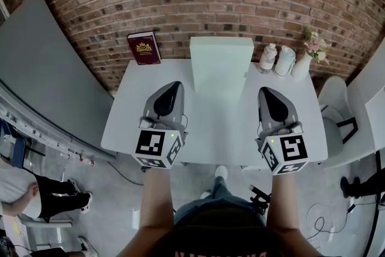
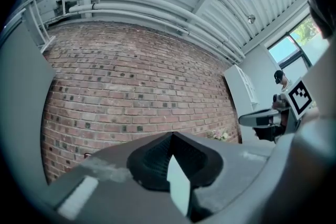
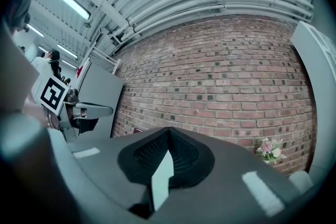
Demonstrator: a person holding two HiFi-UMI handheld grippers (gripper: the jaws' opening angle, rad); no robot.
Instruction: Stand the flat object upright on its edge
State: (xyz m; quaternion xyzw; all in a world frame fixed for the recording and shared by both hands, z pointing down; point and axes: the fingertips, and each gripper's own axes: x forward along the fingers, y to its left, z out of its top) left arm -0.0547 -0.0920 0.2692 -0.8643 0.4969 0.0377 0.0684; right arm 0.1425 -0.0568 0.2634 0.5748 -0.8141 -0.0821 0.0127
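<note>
A maroon book point(image 1: 144, 48) with a gold emblem stands upright against the brick wall at the far left corner of the white table point(image 1: 216, 135). My left gripper point(image 1: 174, 86) hovers over the table's near left part, well short of the book, its jaws shut with nothing in them. My right gripper point(image 1: 267, 92) hovers over the near right part, also shut and empty. In the left gripper view the closed jaws point(image 2: 172, 136) point at the wall, and only a sliver of the book point(image 2: 87, 155) shows. The right gripper view shows its closed jaws point(image 3: 168, 131) likewise.
A tall white box point(image 1: 220, 63) stands at the table's far middle. Two white bottles point(image 1: 275, 59) and a vase of flowers point(image 1: 309, 52) stand at the far right. A grey panel point(image 1: 42, 75) runs along the left; a white chair point(image 1: 337, 105) is on the right.
</note>
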